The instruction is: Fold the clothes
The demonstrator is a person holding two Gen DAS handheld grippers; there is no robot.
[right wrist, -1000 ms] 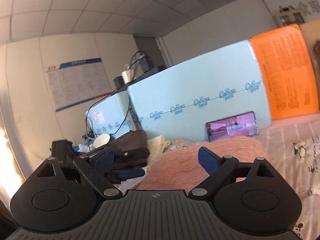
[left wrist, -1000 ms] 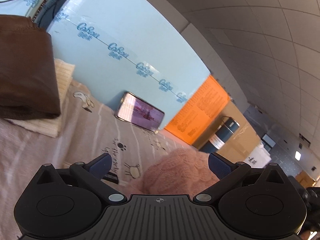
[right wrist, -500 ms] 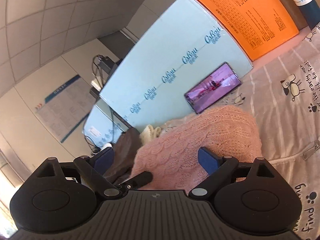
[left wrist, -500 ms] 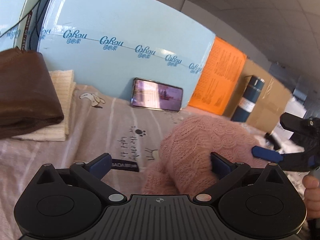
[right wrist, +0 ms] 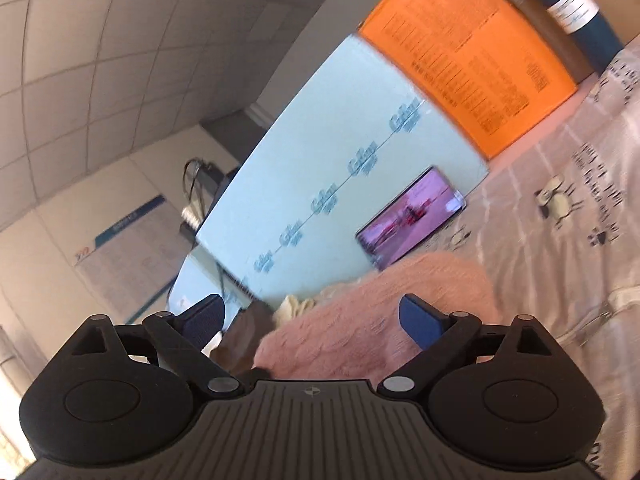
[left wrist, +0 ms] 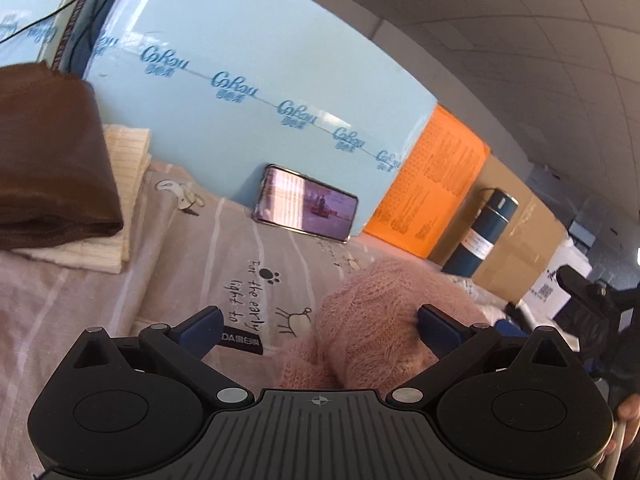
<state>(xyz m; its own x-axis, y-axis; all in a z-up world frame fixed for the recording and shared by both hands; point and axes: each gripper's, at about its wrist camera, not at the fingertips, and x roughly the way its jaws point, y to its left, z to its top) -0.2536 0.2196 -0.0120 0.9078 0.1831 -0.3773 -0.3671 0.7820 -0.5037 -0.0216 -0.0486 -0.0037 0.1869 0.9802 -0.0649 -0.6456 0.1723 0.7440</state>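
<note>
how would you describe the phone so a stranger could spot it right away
Start at the big light-blue foam board standing along the back of the printed bedsheet. Propped against its base on its long side, left of the orange sheet, is the phone. It is the only thing with a lit, pinkish screen.

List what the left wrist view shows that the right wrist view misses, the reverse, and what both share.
Only the left wrist view: the neat stack, a folded dark brown garment on a folded cream knit, and the brown cardboard box.

Only the right wrist view: a blue-headed wall chart and cables behind the foam board.

Both: the fluffy pink knitted sweater, the lit smartphone leaning on the pale blue foam board, the orange printed sheet and the dark blue flask.
</note>
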